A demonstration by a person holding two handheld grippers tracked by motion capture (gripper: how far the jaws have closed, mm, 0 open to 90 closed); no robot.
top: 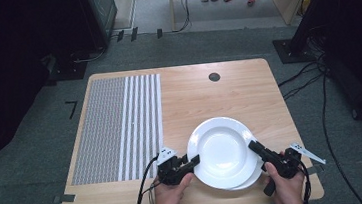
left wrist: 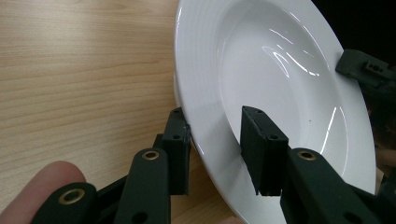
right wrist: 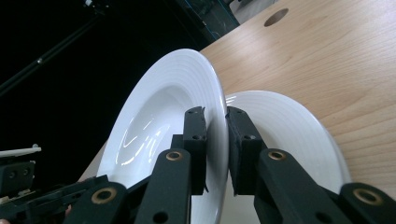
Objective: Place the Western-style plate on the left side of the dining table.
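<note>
a glossy white deep plate [top: 222,150] is held above a second white plate [right wrist: 289,126] on the wooden table [top: 248,93] — right gripper [top: 254,147] clamped on its rim, left gripper [top: 193,160] straddling the opposite rim, jaws apart.

A lab or test room: a light wooden table [top: 247,83] stands alone on grey carpet [top: 24,162], with black cables [top: 319,98] trailing across it between dark equipment stands [top: 294,46].

even overhead light; glare streaks on plate [left wrist: 280,56]; room edges dark; near thumb [left wrist: 42,179] blurred.
</note>
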